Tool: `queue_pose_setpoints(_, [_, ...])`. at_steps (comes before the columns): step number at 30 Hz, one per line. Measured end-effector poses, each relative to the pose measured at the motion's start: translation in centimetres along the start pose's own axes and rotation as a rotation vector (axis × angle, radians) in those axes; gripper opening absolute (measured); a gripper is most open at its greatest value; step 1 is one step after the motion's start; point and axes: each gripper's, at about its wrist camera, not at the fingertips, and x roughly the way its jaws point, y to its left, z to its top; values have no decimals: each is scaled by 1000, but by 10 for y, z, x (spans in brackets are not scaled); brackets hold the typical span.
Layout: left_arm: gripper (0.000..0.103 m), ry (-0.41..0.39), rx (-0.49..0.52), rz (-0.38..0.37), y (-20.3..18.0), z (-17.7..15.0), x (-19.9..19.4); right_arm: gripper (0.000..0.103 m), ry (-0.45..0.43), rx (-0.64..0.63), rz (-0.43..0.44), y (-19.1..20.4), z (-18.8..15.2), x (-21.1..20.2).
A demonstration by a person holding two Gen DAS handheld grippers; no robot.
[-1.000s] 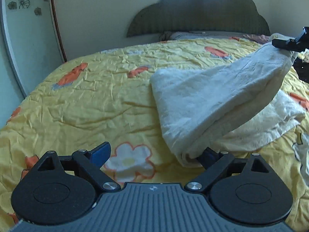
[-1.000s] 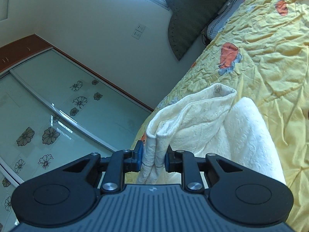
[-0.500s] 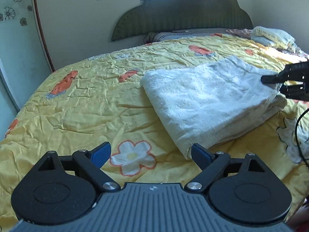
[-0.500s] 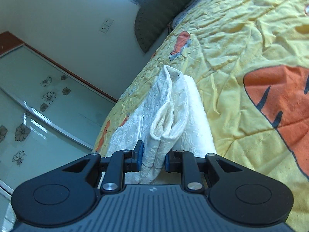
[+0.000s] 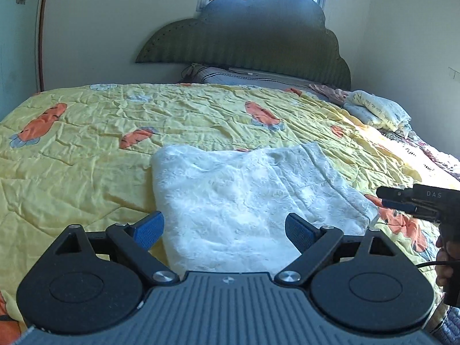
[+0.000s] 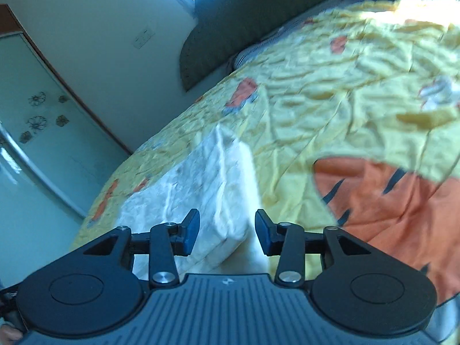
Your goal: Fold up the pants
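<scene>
White textured pants (image 5: 244,201) lie folded flat into a rough rectangle on the yellow bedspread, centre frame, stacked layers visible along one edge.

Folded white pants (image 5: 247,198) flat on bedspread (image 5: 86,155); left tool (image 5: 224,230) spread wide.

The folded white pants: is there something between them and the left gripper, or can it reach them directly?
Nothing visible stands in the way. The left gripper is open, and the white pants lie flat on the yellow bedspread directly ahead of its fingers. The right gripper, also open, sits off to the pants' right side, apart from them.
</scene>
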Motion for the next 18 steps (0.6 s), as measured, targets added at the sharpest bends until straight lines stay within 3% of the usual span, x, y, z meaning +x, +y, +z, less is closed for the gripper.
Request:
queue_pose_setpoints(3, [93, -10, 5, -31, -13, 3, 8, 44, -40, -220, -8, 37, 5, 2])
queue_pose_setpoints(6, [93, 3, 46, -19, -27, 1, 22, 43, 27, -391, 62, 71, -3, 28])
queue_pose_setpoints(8, [93, 38, 82, -16, -34, -3, 31, 42, 87, -483, 40, 83, -14, 48])
queue_pose_setpoints(11, [91, 80, 129, -43, -38, -12, 34, 41, 171, -554, -25, 81, -29, 62])
queue_pose_setpoints(14, [93, 41, 166, -30, -38, -16, 27, 41, 219, -570, -21, 72, -32, 48])
queue_pose_setpoints(18, [93, -1, 120, -14, -35, -8, 26, 42, 170, -587, -27, 82, -20, 35])
